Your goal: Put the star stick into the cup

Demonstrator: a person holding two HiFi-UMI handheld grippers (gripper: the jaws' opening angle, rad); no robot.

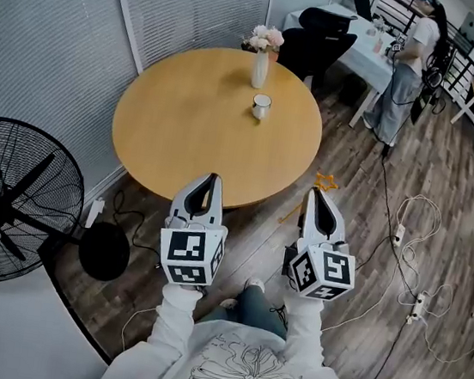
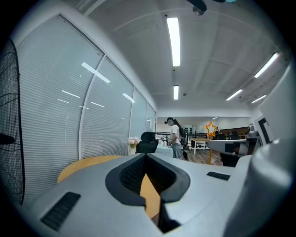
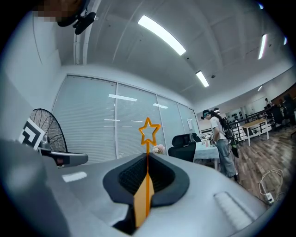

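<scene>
Star stick (image 3: 147,152) gripped, not yet in the cup (image 1: 262,105).
Right gripper (image 1: 317,197), lower centre, clamps it, well short of the cup at upper centre; left gripper (image 1: 212,181) is closed and empty.

Orange star stick (image 3: 147,171) sits pinched in right claw (image 1: 317,197); white cup (image 1: 261,105) stands on table (image 1: 185,125).

Round table (image 1: 168,123): plain honey-tan. Cup (image 1: 262,105): white. Vase (image 1: 259,70): white, topped by pale pink flowers (image 1: 266,37). Star stick (image 3: 149,131): bright orange, the star drawn in outline only. Left gripper (image 1: 213,179) and right gripper (image 1: 317,195): light grey shells with black pads, and each cube carries black-and-white square markers. Fan (image 1: 2,201): black. Floor (image 1: 354,156): dark brown planks. Blinds (image 1: 40,37): grey, finely striped with horizontal slats. Sweatshirt (image 1: 240,367): white with a dark line drawing.
</scene>
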